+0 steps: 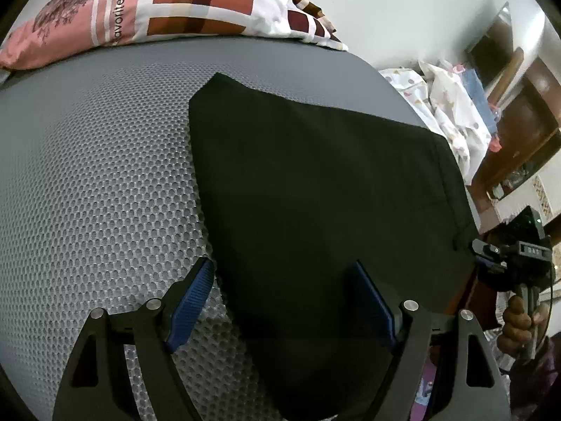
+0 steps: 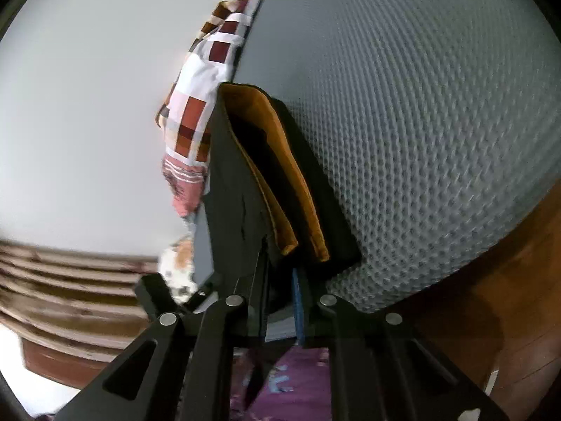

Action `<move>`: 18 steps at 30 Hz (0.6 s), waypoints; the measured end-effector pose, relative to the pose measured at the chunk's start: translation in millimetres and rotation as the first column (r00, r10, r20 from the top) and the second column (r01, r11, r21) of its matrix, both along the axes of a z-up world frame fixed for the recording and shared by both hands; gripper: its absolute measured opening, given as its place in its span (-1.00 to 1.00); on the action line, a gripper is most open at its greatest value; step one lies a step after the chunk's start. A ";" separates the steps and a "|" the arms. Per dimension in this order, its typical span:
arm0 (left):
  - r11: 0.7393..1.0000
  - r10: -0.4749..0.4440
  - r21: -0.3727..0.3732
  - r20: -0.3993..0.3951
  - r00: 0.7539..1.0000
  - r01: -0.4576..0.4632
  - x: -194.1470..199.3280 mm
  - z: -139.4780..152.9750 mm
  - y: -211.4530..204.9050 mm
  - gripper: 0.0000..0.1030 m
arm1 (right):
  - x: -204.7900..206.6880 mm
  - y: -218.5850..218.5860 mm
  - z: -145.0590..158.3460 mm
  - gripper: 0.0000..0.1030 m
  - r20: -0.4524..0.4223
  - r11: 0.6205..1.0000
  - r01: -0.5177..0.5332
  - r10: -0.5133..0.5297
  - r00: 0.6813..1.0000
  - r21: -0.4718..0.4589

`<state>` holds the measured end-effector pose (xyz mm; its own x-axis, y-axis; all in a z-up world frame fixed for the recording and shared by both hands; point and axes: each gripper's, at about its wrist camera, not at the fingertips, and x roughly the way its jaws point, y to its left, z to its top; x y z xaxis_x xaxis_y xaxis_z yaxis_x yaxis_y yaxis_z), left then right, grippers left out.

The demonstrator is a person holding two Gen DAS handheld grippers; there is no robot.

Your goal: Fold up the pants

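Note:
Black pants (image 1: 315, 182) lie folded on the grey mesh mattress (image 1: 98, 175). My left gripper (image 1: 284, 301) is open, hovering over the pants' near left edge, one blue pad (image 1: 191, 301) over the mattress, the other over the cloth. My right gripper (image 1: 491, 256) shows at the pants' right edge. In the right wrist view it (image 2: 280, 294) is shut on the pants (image 2: 242, 189), lifting the edge; orange lining (image 2: 280, 161) shows between the layers.
A patterned pink and brown pillow (image 1: 168, 3) lies at the head of the mattress. A heap of white printed cloth (image 1: 445, 105) and dark wooden furniture (image 1: 519, 115) stand beyond the right side. The wooden bed frame (image 2: 491, 298) edges the mattress.

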<state>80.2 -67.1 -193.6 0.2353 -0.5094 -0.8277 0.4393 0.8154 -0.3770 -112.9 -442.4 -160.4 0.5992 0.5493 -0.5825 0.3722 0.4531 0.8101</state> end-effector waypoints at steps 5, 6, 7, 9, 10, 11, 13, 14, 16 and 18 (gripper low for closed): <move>1.000 0.028 -0.011 -0.005 1.000 -0.028 7.5 3.4 7.4 0.56 | -1.1 -10.0 41.7 -0.61 0.017 0.971 0.026 -0.023 1.000 -0.236; 1.000 0.028 -0.004 -0.004 1.000 -0.028 8.9 3.1 6.8 0.56 | 2.5 -10.2 51.0 -0.61 0.041 0.963 0.029 -0.018 0.999 -0.269; 1.000 0.025 0.013 0.001 1.000 -0.025 10.3 2.2 5.7 0.56 | 5.2 -9.4 58.3 -0.60 0.064 0.957 0.029 -0.011 0.998 -0.290; 0.998 0.015 0.054 0.004 1.000 -0.016 12.6 -0.7 1.4 0.56 | 20.6 -3.6 67.5 -0.52 0.073 0.938 0.011 0.015 0.997 -0.345; 0.998 0.012 0.065 0.004 1.000 -0.012 13.6 -1.7 -0.7 0.56 | 26.7 0.0 67.5 -0.51 0.063 0.925 -0.005 0.031 0.998 -0.380; 0.997 0.009 0.073 0.011 1.000 -0.010 13.9 -1.9 -2.3 0.56 | 35.9 5.8 66.1 -0.51 0.041 0.901 -0.031 0.054 0.998 -0.433; 0.996 0.000 0.091 0.029 1.000 -0.003 14.9 -1.3 -6.3 0.56 | 50.3 15.0 57.6 -0.50 -0.010 0.858 -0.077 0.084 0.996 -0.508; 0.995 -0.003 0.101 0.030 1.000 0.000 16.3 -1.6 -8.7 0.56 | 56.8 18.2 51.7 -0.49 -0.030 0.843 -0.096 0.095 0.995 -0.530; 0.994 -0.007 0.113 0.037 0.999 0.003 17.5 -1.5 -11.6 0.56 | 64.3 21.4 41.3 -0.45 -0.052 0.825 -0.116 0.105 0.993 -0.554; 0.992 -0.010 0.124 0.049 0.999 0.004 18.7 -1.3 -14.7 0.56 | 68.0 20.7 33.2 -0.38 -0.063 0.822 -0.120 0.103 0.993 -0.557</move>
<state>98.9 -81.9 -194.9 0.2744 -0.4053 -0.8720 0.4610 0.8513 -0.2506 -44.9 -421.6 -127.2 0.5321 0.1863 -0.8259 0.3102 0.8648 0.3949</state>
